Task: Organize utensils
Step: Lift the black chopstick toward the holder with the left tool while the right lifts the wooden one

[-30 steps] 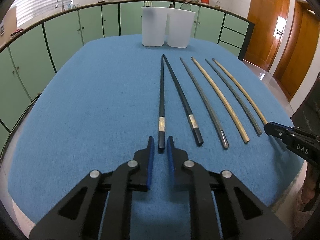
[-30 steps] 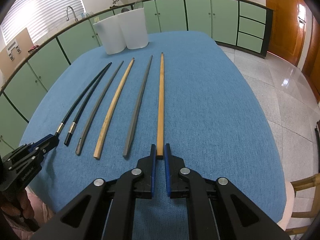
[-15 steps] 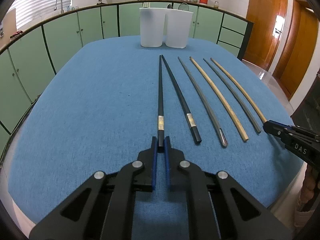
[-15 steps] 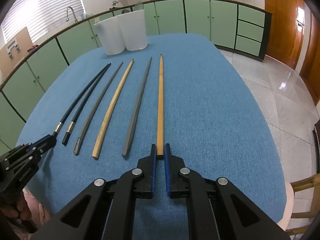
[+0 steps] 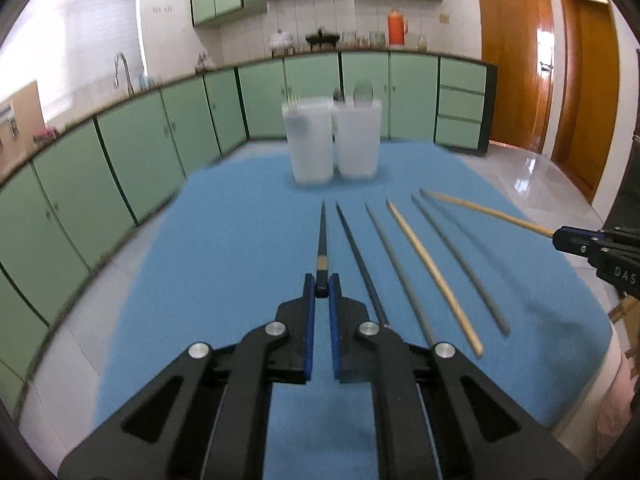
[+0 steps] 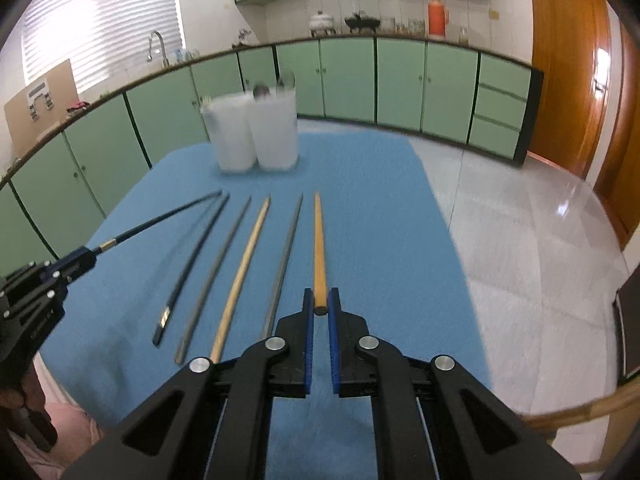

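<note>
Left hand-held gripper (image 5: 322, 292) clamped on black chopstick (image 5: 322, 236), right (image 6: 321, 306) on wooden chopstick (image 6: 318, 240), both pointing straight ahead toward white containers (image 5: 332, 144).

wrist views side by side, facing holders (image 5: 332, 148) (shared)

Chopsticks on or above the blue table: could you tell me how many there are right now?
6: black chopstick in the left gripper, wooden chopstick in the right gripper, four lying between them on the blue table.
</note>
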